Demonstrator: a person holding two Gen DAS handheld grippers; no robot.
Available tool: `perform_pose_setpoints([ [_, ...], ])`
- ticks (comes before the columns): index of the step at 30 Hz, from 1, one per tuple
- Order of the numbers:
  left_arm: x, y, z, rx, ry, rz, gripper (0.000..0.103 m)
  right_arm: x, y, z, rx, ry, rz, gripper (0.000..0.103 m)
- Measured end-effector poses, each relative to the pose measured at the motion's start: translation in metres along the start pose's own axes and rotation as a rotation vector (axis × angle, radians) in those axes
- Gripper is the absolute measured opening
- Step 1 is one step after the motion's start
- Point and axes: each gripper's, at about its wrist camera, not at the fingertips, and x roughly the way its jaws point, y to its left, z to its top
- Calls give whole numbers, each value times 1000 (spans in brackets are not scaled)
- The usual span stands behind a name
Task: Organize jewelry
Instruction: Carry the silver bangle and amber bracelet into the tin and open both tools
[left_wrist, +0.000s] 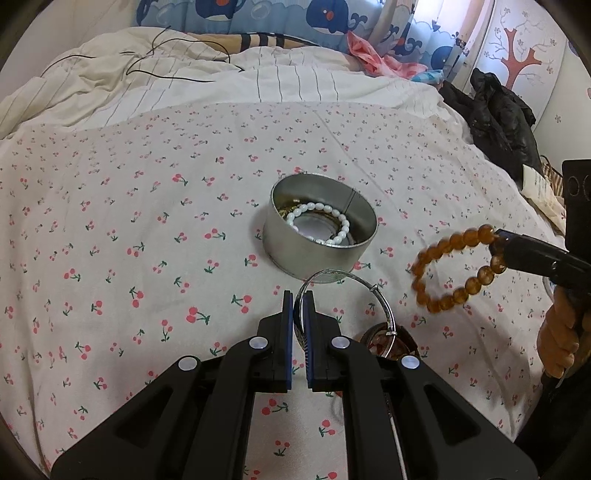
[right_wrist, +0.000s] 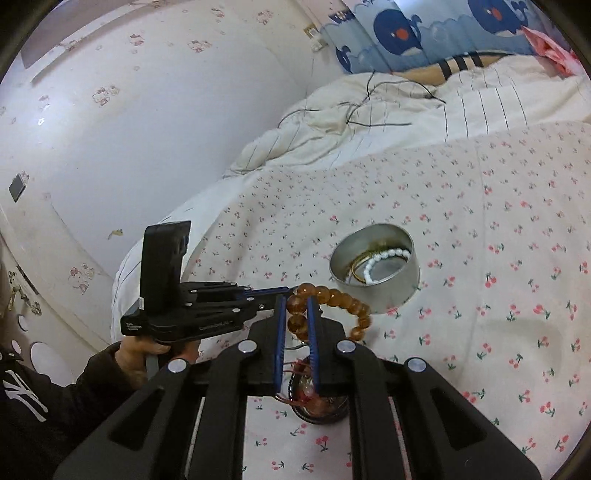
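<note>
- The left hand-held gripper is angled down over the bed, its blue pads clenched on a thin silver bangle that is held above the sheet.
- The right hand-held gripper is tilted less steeply and is clamped on a bracelet of round, glossy amber beads, which hangs off the bed.
- A round metal tin is parked on the cherry-print sheet, with a string of white oval beads coiled inside; something gold-coloured is glimpsed beside it.
- A small dark round dish with reddish bits is seen under both grippers.
- Only in the right wrist view is the hand on the left tool shown, dark sleeve included.
</note>
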Motion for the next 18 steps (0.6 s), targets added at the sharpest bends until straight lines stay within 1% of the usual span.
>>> perform_pose_setpoints([
  [6, -7, -5, 15, 6, -46, -12, 5, 9, -2, 6, -7, 8, -23, 12],
  [11, 0, -7, 38, 7, -67, -5, 5, 15, -5, 20, -3, -11, -30, 12],
  [15, 8, -6, 52, 3, -74, 0, 5, 15, -10, 35, 11, -45, -35, 12],
  [18, 17, -4, 58, -7, -65, 9, 5, 17, -14, 43, 19, -53, -43, 12],
])
